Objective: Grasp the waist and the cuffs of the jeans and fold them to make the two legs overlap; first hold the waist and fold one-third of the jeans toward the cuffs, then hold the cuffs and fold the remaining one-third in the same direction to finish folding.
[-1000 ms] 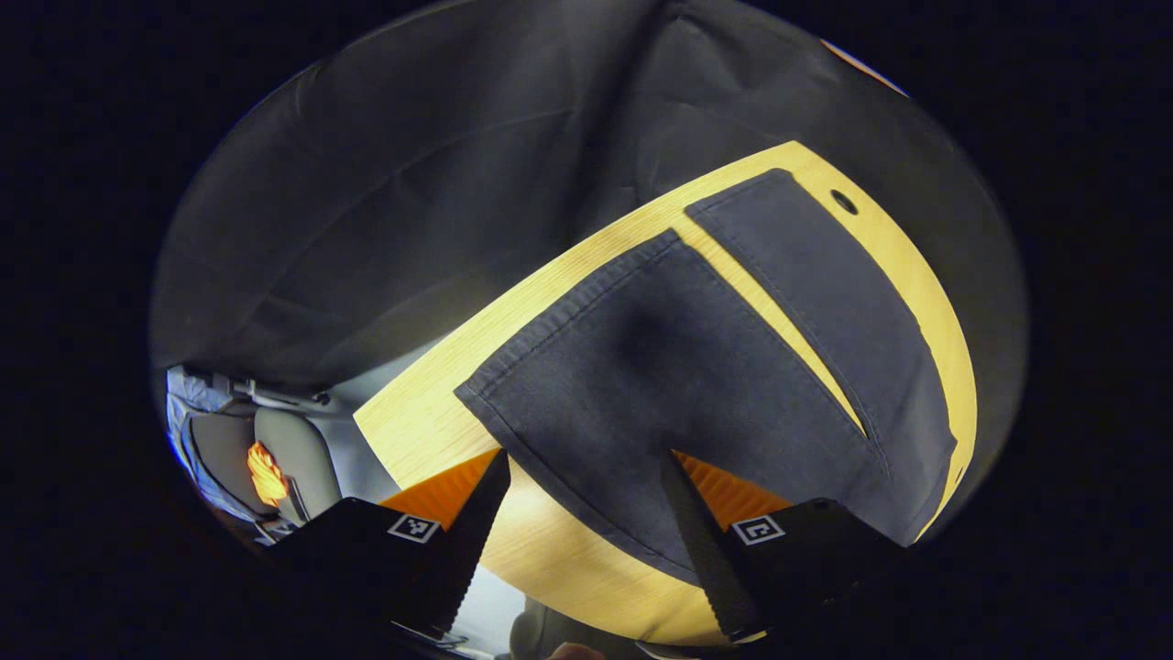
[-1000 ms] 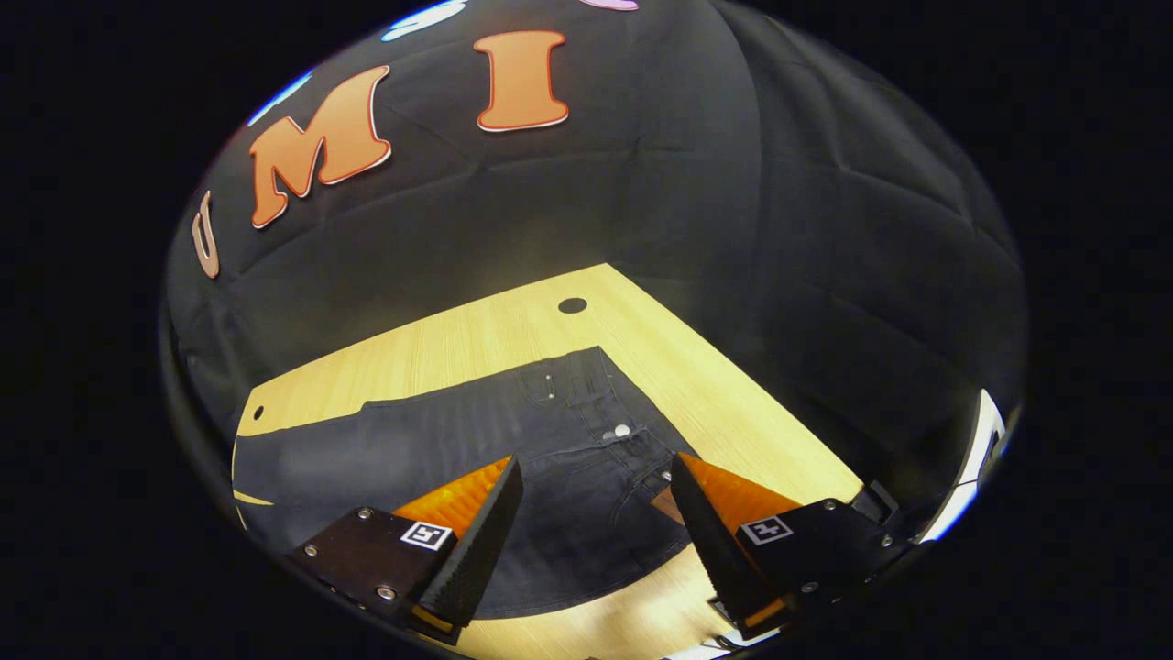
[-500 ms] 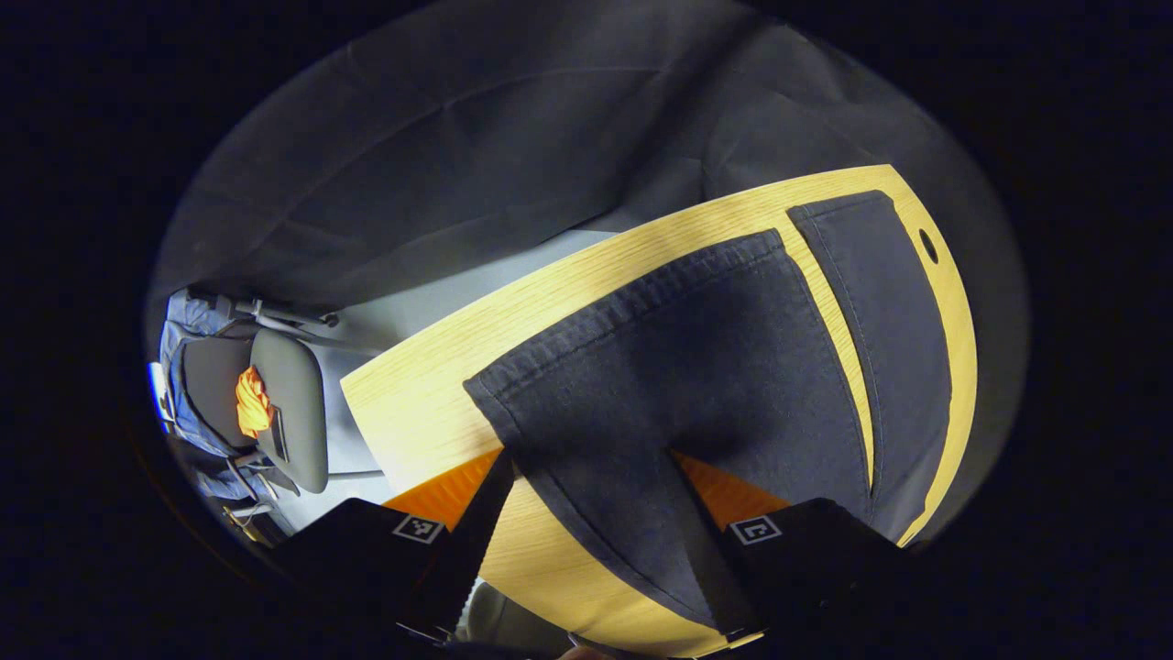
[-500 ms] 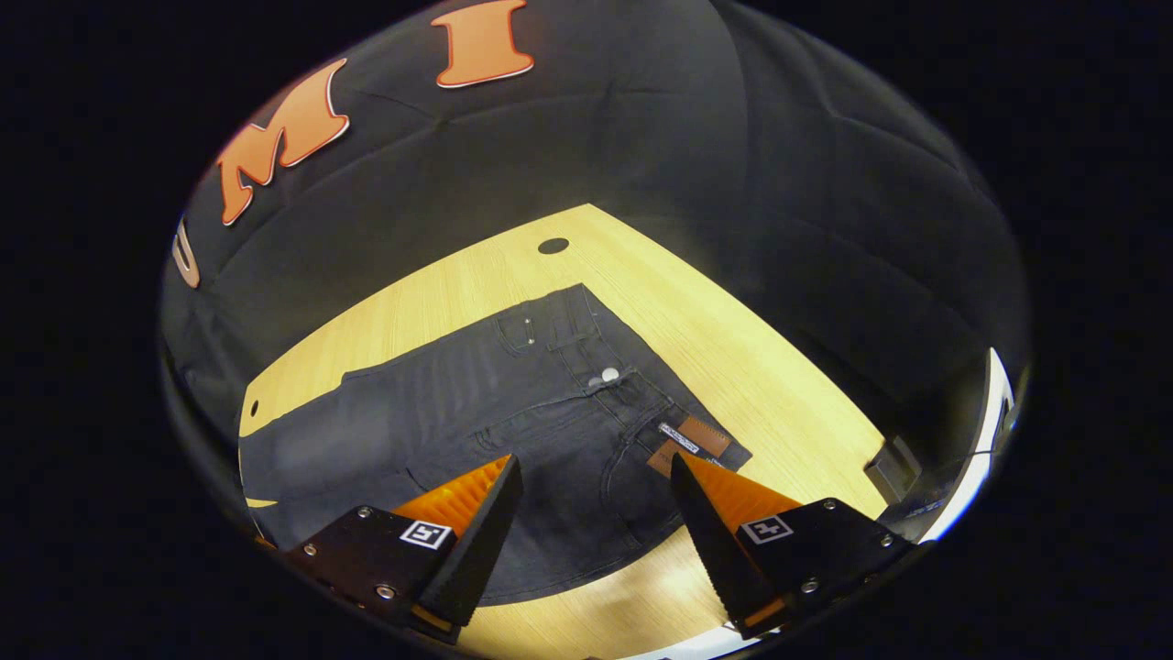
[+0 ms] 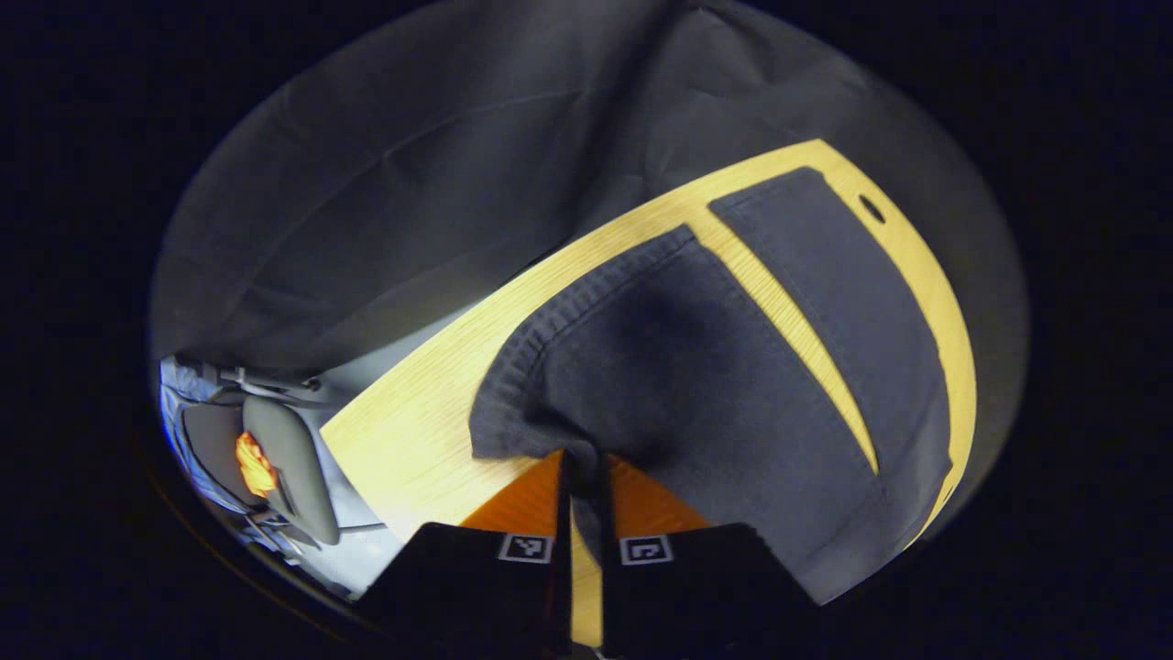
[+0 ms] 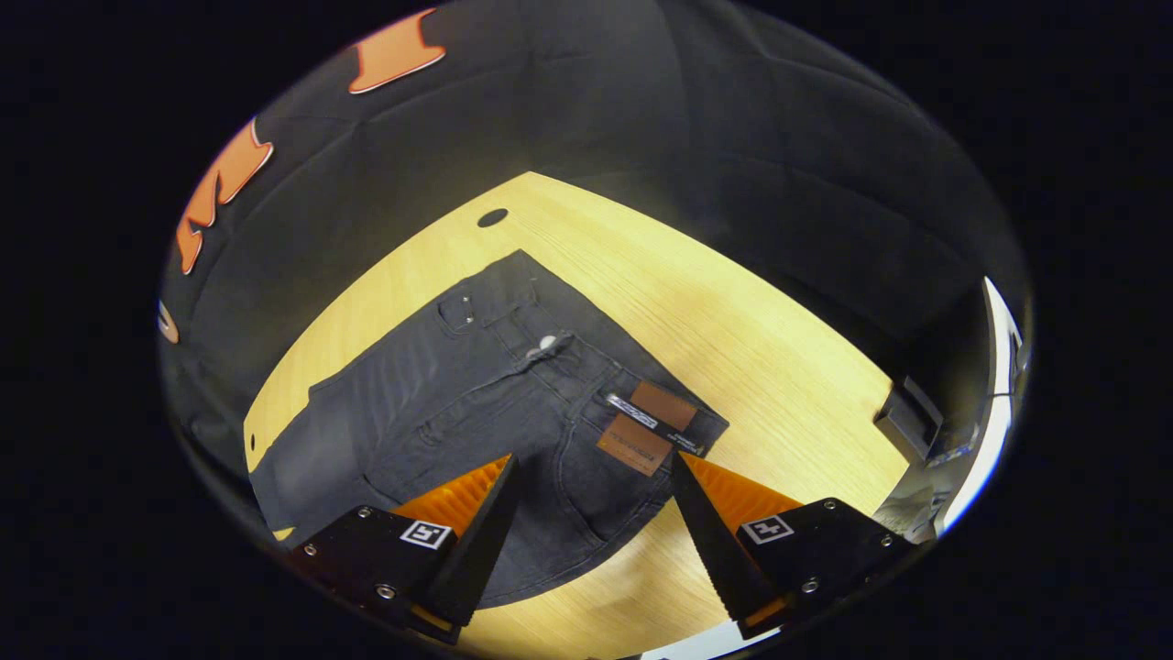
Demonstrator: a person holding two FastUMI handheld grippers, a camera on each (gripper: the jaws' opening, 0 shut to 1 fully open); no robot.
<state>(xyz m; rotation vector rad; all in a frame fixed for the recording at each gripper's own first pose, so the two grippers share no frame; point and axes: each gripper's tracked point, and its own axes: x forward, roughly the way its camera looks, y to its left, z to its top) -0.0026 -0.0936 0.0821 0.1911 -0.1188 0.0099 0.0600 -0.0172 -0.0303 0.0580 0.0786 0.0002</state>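
We see dark jeans (image 6: 476,403) lying flat on a light wooden table (image 6: 733,339). In the right gripper view the waist end (image 6: 596,367) is near the middle, with a shiny button (image 6: 547,343) and two brown patches (image 6: 646,426) on the waistband. The legs run off toward 8 o'clock.

In the left gripper view we look at the other end. The two legs lie side by side, and a strip of bare table (image 5: 779,312) shows between them. The near leg's cuff (image 5: 568,321) is bunched up at one corner, at about 6 o'clock from the middle of the view.

The left gripper (image 5: 584,477) is squeezed tight on that cuff corner. Both of its fingers press on the cloth, with almost no gap between them.

The right gripper (image 6: 591,513) is wide open. It hangs over the waist side of the jeans and grips nothing.

There is a small dark hole (image 6: 492,217) in the table at 11 o'clock from the waist. Off the table edge, at 8 o'clock in the left gripper view, we see a grey chair (image 5: 289,458).
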